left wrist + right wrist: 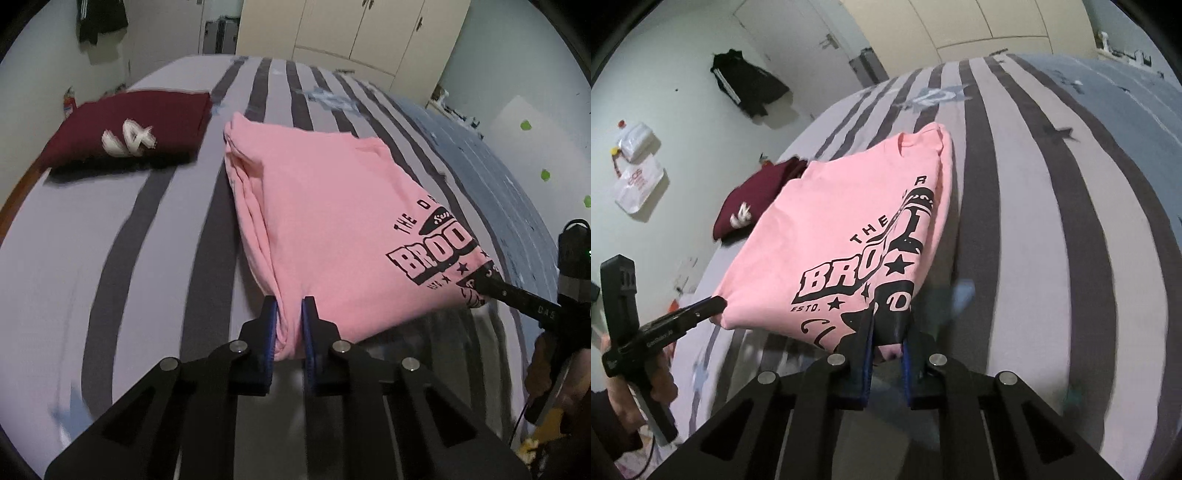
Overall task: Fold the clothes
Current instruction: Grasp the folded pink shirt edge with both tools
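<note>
While both grippers clamp its near edge, the folded pink t-shirt (325, 221) sits mid-frame in the left wrist view, on the striped bedsheet (155, 229), its near side looking raised off the sheet. The left gripper (290, 321), bottom centre of that view, is pinching the shirt's near-left corner, with bunched pink fabric squeezed between the blue pads (272, 332). The right gripper (888, 332), bottom centre of the right wrist view, is pinching the near-right corner, jaws nearly together on the black-printed part of the fabric. In the left wrist view the right gripper enters from the right edge, its tip on the shirt's printed corner. Black lettering "BROO" shows lower right on the shirt. A folded maroon garment (129, 129) with white print lies upper left on the sheet, well apart from the pink shirt. Cream wardrobe doors (351, 33) fill the top of the frame. A black garment (750, 85) hangs on the wall, upper left of the right wrist view.
</note>
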### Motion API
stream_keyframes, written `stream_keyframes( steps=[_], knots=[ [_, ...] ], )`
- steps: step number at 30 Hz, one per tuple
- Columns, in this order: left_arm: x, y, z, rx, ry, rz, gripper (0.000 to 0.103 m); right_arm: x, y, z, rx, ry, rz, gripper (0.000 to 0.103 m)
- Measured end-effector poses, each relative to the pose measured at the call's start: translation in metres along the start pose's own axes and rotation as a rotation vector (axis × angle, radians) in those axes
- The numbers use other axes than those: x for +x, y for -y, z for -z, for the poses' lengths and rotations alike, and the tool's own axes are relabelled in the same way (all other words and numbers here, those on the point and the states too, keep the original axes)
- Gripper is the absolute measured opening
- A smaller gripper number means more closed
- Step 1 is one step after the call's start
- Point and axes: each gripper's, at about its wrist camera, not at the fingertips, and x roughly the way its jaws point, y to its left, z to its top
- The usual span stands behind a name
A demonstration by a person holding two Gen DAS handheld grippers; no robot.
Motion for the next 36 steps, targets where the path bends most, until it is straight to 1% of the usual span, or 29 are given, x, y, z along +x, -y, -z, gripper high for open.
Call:
stream_keyframes(
  steps=[2, 4, 6, 7, 8, 10, 12, 14, 16, 18, 19, 20, 21, 22, 24, 26, 27, 28, 29, 33, 36],
  knots=[
    [-0.012, 0.008, 0.03, 0.02, -0.059, -0.01, 0.011, -0.015, 0.0, 0.028, 0.011, -0.055, -0.011, 0.011],
    [-0.021, 0.01, 0.063, -0.004, -0.119, -0.012, 0.01, -0.028, 0.0, 0.057, 0.02, -0.115, -0.017, 0.011],
    [-0.03, 0.012, 0.097, -0.035, -0.184, -0.034, 0.008, -0.04, -0.001, 0.085, 0.035, -0.17, -0.022, 0.011],
    [-0.032, 0.011, 0.105, -0.049, -0.194, -0.041, 0.008, -0.044, -0.001, 0.093, 0.039, -0.181, -0.022, 0.011],
    [-0.036, 0.012, 0.112, -0.063, -0.2, -0.068, 0.0, -0.049, -0.001, 0.098, 0.045, -0.185, -0.022, 0.011],
    [-0.043, 0.01, 0.111, -0.092, -0.182, -0.077, 0.0, -0.058, -0.002, 0.106, 0.054, -0.186, -0.024, 0.011],
    [-0.052, 0.006, 0.105, -0.132, -0.151, -0.072, 0.0, -0.062, -0.005, 0.1, 0.051, -0.168, -0.035, 0.011],
    [-0.056, 0.008, 0.095, -0.14, -0.116, -0.064, 0.0, -0.062, -0.008, 0.094, 0.033, -0.159, -0.05, 0.011],
    [-0.059, 0.007, 0.088, -0.157, -0.083, -0.053, 0.0, -0.058, -0.012, 0.092, 0.026, -0.164, -0.057, 0.011],
    [-0.061, 0.0, 0.087, -0.217, -0.06, -0.047, 0.0, -0.056, -0.01, 0.094, 0.025, -0.178, -0.055, 0.011],
    [-0.062, -0.002, 0.089, -0.229, -0.054, -0.062, 0.0, -0.055, -0.01, 0.096, 0.027, -0.183, -0.054, 0.011],
    [-0.06, -0.002, 0.092, -0.214, -0.057, -0.079, 0.005, -0.054, -0.009, 0.098, 0.029, -0.187, -0.053, 0.011],
    [-0.058, -0.002, 0.095, -0.2, -0.06, -0.096, 0.014, -0.053, -0.007, 0.101, 0.03, -0.192, -0.051, 0.012],
    [-0.054, -0.001, 0.099, -0.19, -0.072, -0.099, 0.02, -0.053, -0.005, 0.105, 0.031, -0.194, -0.049, 0.012],
    [-0.046, 0.0, 0.106, -0.17, -0.094, -0.107, 0.039, -0.049, -0.002, 0.111, 0.032, -0.194, -0.043, 0.012],
    [-0.041, 0.003, 0.11, -0.151, -0.101, -0.128, 0.049, -0.047, 0.0, 0.116, 0.029, -0.188, -0.04, 0.012],
    [-0.038, 0.004, 0.111, -0.144, -0.099, -0.131, 0.058, -0.046, 0.0, 0.118, 0.025, -0.185, -0.036, 0.013],
    [-0.035, 0.004, 0.112, -0.14, -0.106, -0.136, 0.06, -0.044, 0.001, 0.12, 0.021, -0.181, -0.032, 0.013],
    [-0.031, 0.004, 0.117, -0.143, -0.111, -0.142, 0.061, -0.043, 0.002, 0.122, 0.016, -0.177, -0.027, 0.014],
    [-0.02, 0.003, 0.125, -0.158, -0.107, -0.13, 0.061, -0.038, 0.005, 0.128, 0.006, -0.162, -0.007, 0.021],
    [-0.014, 0.006, 0.128, -0.164, -0.083, -0.117, 0.061, -0.033, 0.008, 0.131, -0.011, -0.151, 0.008, 0.032]
  ],
)
